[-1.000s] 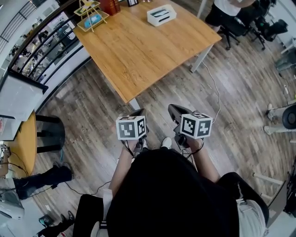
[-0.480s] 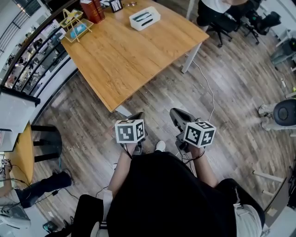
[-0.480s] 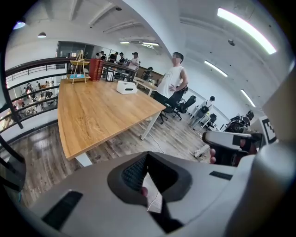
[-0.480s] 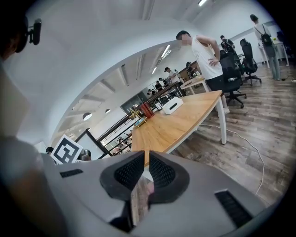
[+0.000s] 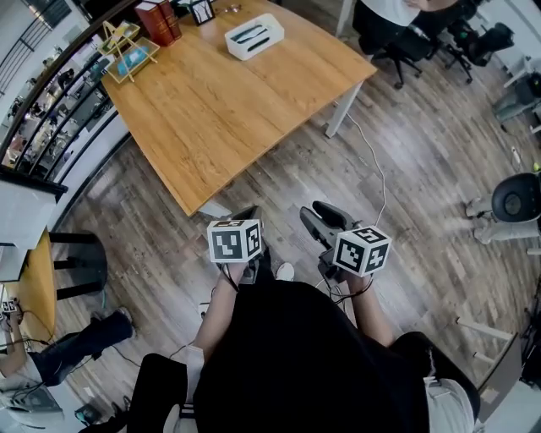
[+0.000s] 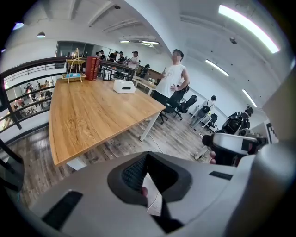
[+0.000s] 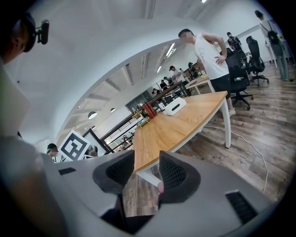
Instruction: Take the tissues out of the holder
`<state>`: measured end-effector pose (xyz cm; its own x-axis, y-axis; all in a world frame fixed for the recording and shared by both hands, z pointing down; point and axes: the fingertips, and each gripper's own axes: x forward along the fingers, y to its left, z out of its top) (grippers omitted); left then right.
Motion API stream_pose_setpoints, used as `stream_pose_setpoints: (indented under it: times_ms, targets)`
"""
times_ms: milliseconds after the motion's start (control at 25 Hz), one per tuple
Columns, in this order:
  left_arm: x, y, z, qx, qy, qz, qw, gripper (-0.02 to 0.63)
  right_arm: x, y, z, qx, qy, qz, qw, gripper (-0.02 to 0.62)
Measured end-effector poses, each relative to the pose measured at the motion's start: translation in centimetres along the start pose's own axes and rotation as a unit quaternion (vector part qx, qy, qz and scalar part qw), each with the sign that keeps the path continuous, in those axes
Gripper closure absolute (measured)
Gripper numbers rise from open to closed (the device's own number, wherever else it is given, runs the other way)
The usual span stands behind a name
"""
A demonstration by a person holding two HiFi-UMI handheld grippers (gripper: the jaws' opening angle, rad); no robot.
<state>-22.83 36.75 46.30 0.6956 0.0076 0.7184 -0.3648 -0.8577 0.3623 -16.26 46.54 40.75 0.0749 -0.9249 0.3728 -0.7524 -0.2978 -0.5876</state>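
The white tissue holder lies at the far end of the wooden table, far from both grippers; it also shows small in the left gripper view and the right gripper view. Both grippers are held close to the person's body over the floor, short of the table's near corner. My left gripper has its jaw tips together with nothing in them. My right gripper is opening; a gap shows between its pads and nothing is between them.
A gold wire rack and red books stand at the table's far left. A person in a white top stands beyond the table beside office chairs. A cable runs over the floor; a black stool stands at left.
The table has drawn nearer and slid left in the head view. The right gripper's jaws have parted. The left gripper looks the same.
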Motion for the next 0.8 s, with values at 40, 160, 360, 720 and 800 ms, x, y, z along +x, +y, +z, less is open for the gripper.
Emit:
stream_pose_setpoints:
  times_ms: [40,160,360,720,800]
  targets:
    - [0.4,0.1,0.4,-0.001,-0.001,0.000,1.0000,0.595,0.3,-0.3,0.3,0.000,-0.001,-0.001,1.000,0.433]
    - [1.4,0.5,1.9,-0.001,-0.005,-0.002,1.0000,0.595,1.2,-1.0,1.1,-0.001,-0.002,-0.004,1.000,0.433]
    - [4.0,1.4,5.5,0.001,-0.010,-0.014,0.9999,0.595,3.5,-2.5,3.0,-0.001,-0.006,-0.011,1.000,0.431]
    - [8.6,4.6,15.6,0.013,-0.011,-0.030,0.9994,0.595,11.6,-4.8,10.7,-0.001,-0.008,-0.016,1.000,0.423]
    - [9.5,5.8,17.5,0.015,-0.006,-0.031,0.9994,0.595,13.8,-4.8,12.4,-0.002,-0.012,-0.009,1.000,0.423]
